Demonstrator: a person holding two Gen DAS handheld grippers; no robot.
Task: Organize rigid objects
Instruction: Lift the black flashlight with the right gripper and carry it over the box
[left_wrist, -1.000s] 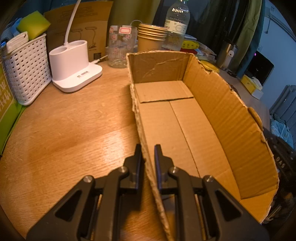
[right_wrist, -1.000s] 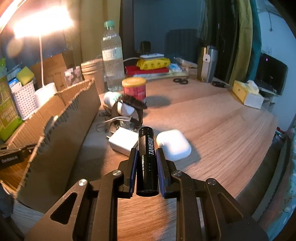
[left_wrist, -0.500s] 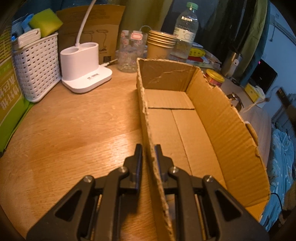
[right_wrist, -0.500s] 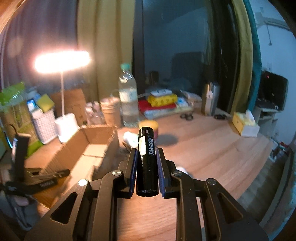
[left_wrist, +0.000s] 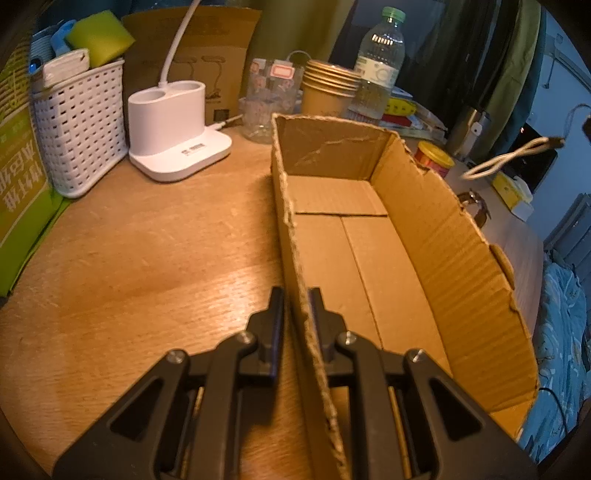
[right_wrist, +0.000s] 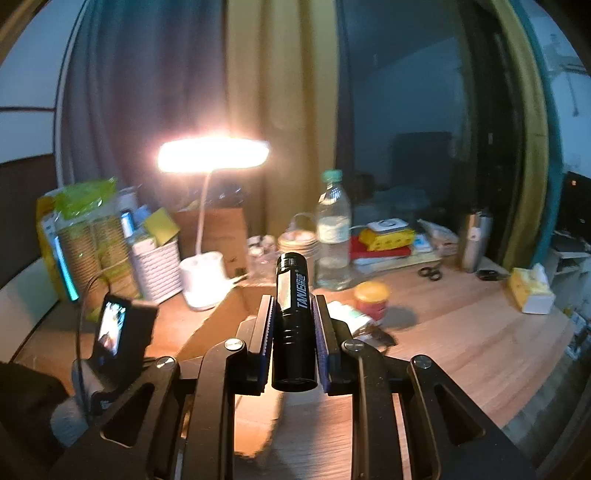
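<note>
My left gripper (left_wrist: 295, 295) is shut on the near left wall of an open cardboard box (left_wrist: 436, 236), one finger outside and one inside; the box holds nothing that I can see. My right gripper (right_wrist: 293, 301) is shut on a black cylindrical flashlight (right_wrist: 293, 314) with white lettering, held high above the desk over the box (right_wrist: 218, 325), which lies below and is partly hidden by the fingers. The left gripper's body and camera screen (right_wrist: 110, 328) show at the lower left of the right wrist view.
On the wooden desk (left_wrist: 147, 258) stand a white lamp base (left_wrist: 177, 147), a white basket (left_wrist: 81, 125), paper cups (left_wrist: 328, 88), a water bottle (right_wrist: 334, 240) and a red tin (right_wrist: 371, 299). A white cable (left_wrist: 509, 158) hangs at the right. A tissue box (right_wrist: 530, 291) lies far right.
My right gripper has risen with the flashlight and swung left over the box. My left gripper keeps its hold on the box wall, and its view has shifted a little.
</note>
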